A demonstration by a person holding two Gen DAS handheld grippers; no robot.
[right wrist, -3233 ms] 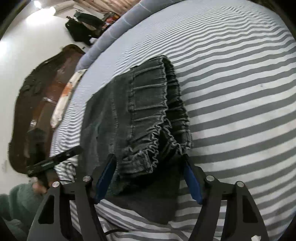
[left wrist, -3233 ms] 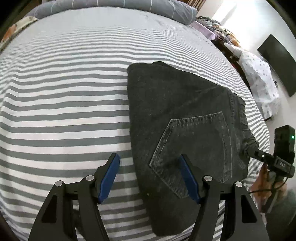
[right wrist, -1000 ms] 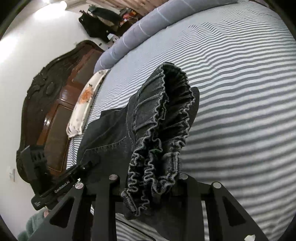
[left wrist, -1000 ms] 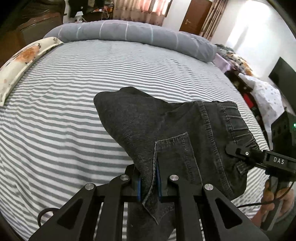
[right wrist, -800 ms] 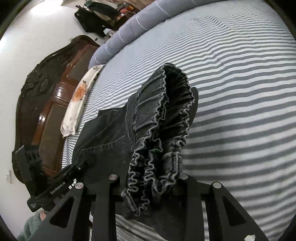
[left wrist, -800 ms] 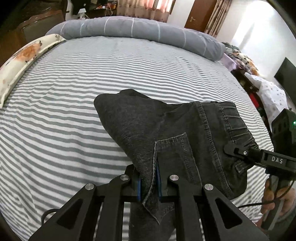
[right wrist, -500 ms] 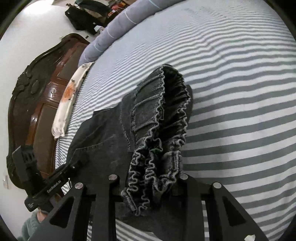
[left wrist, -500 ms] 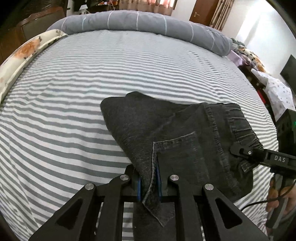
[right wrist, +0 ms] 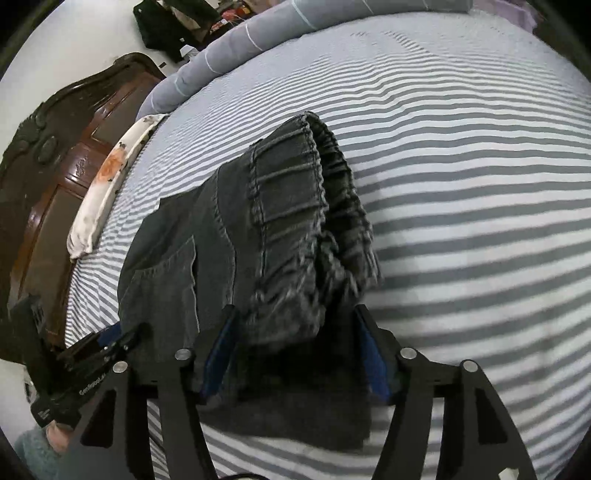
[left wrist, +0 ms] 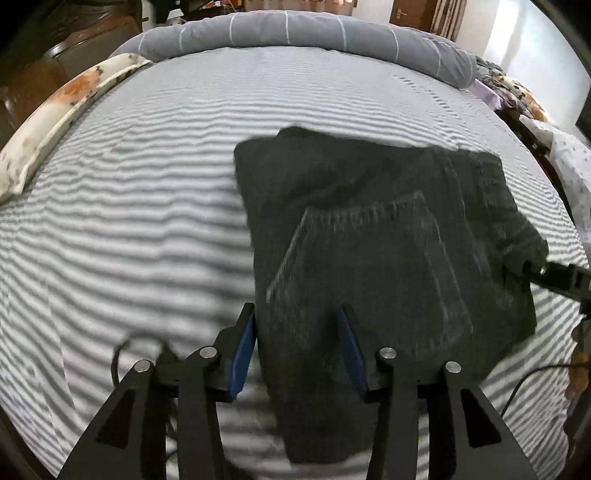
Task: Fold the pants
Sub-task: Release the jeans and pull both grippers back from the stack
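Note:
Dark grey jeans (left wrist: 373, 236) lie folded on the striped bed, back pocket up. My left gripper (left wrist: 297, 332) is open, its blue pads on either side of the near left edge of the jeans. In the right wrist view the jeans (right wrist: 229, 240) show their elastic waistband (right wrist: 314, 206) bunched up. My right gripper (right wrist: 293, 343) is open around the waistband end, not pinching it. The right gripper's finger shows at the right edge of the left wrist view (left wrist: 554, 275); the left gripper shows at lower left of the right wrist view (right wrist: 99, 347).
The bed has a grey-and-white striped sheet (left wrist: 129, 221). A grey rolled duvet (left wrist: 314, 33) lies along the far side and a floral pillow (left wrist: 55, 110) at the left. A dark wooden headboard (right wrist: 48, 155) stands at the left. Clutter lies beyond the bed's right edge.
Both grippers were shut on the jeans and holding them lifted; now both have opened and the jeans lie flat on the bed. The image is motion blurred.

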